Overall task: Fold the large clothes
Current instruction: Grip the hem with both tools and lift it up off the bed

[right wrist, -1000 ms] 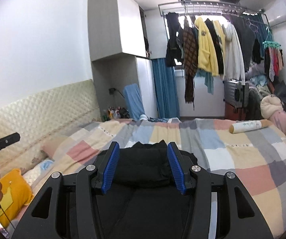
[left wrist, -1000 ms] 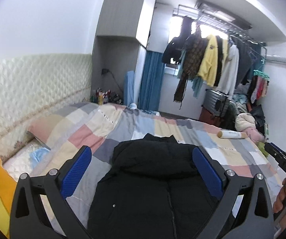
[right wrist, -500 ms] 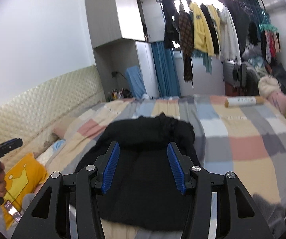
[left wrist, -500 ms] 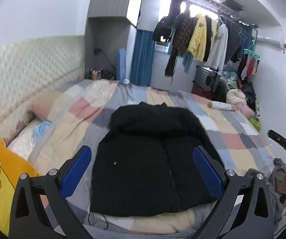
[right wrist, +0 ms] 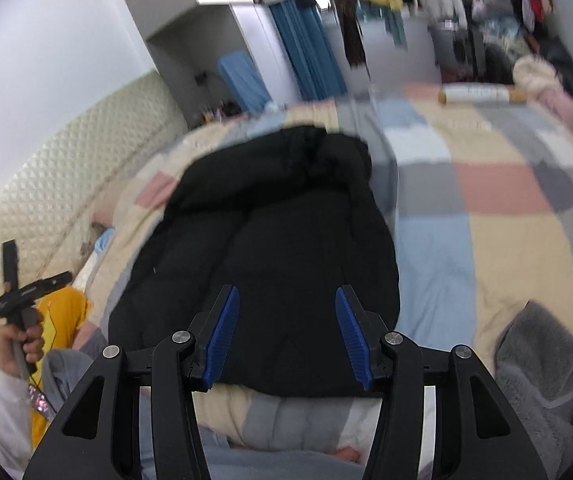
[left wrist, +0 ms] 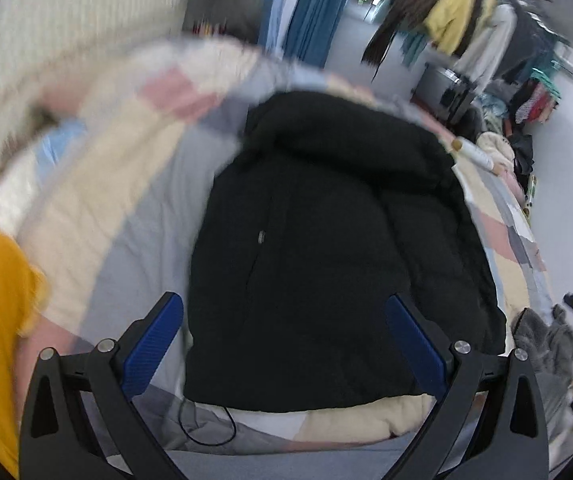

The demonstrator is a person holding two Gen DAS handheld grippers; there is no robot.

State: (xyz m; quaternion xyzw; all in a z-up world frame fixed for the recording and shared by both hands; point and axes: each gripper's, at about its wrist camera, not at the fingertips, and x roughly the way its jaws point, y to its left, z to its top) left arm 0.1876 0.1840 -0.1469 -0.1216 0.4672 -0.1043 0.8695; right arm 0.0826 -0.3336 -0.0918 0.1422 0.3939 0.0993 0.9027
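The black jacket (left wrist: 338, 248) lies flat on the patchwork quilt (right wrist: 498, 232), spread ahead of both tools with its hem nearest them. The left gripper (left wrist: 286, 340) hangs over the hem, jaws spread wide and empty. The right gripper (right wrist: 286, 332) hovers over the same edge, jaws partly apart, holding nothing. To start the fold well, each tool should probably move out to its own hem corner, pinch both layers of padding, and lift evenly.
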